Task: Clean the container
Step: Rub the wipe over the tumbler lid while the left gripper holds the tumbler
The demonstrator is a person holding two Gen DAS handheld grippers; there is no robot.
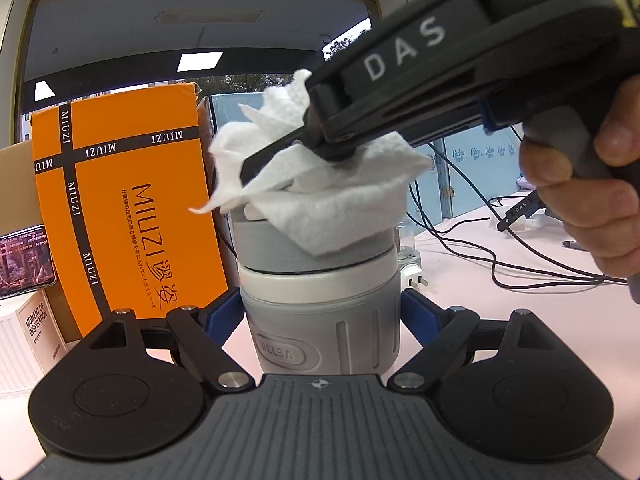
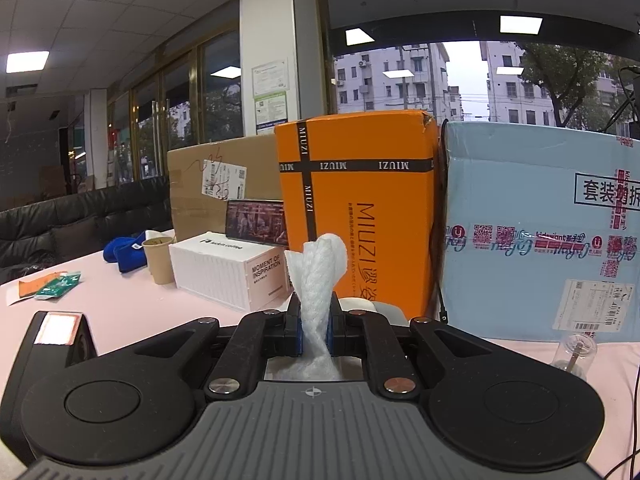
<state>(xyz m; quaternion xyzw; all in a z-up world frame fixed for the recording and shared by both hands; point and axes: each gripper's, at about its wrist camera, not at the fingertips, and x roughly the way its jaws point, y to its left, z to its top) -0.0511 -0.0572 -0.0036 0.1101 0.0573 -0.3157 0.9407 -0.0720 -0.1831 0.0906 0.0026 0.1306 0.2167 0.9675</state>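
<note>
A grey container [image 1: 324, 312] with a grey lid stands upright on the pink table. My left gripper [image 1: 322, 312] is shut on its lower body, blue pads on both sides. My right gripper [image 1: 320, 140] comes in from the upper right, shut on a white cloth [image 1: 344, 200] that drapes over the container's lid. In the right wrist view the right gripper [image 2: 315, 330] pinches the twisted white cloth [image 2: 320, 272] between its blue pads; a bit of the container's lid [image 2: 384, 310] shows just behind.
An orange MIUZI box [image 1: 128, 208] stands behind left, a light blue box [image 2: 540, 232] behind right, a brown carton [image 2: 200, 184] further left. A white box [image 2: 228, 272], phone [image 2: 256, 220], paper cup [image 2: 160, 260], black cables [image 1: 500, 264] and a small clear jar [image 2: 576, 354] lie on the table.
</note>
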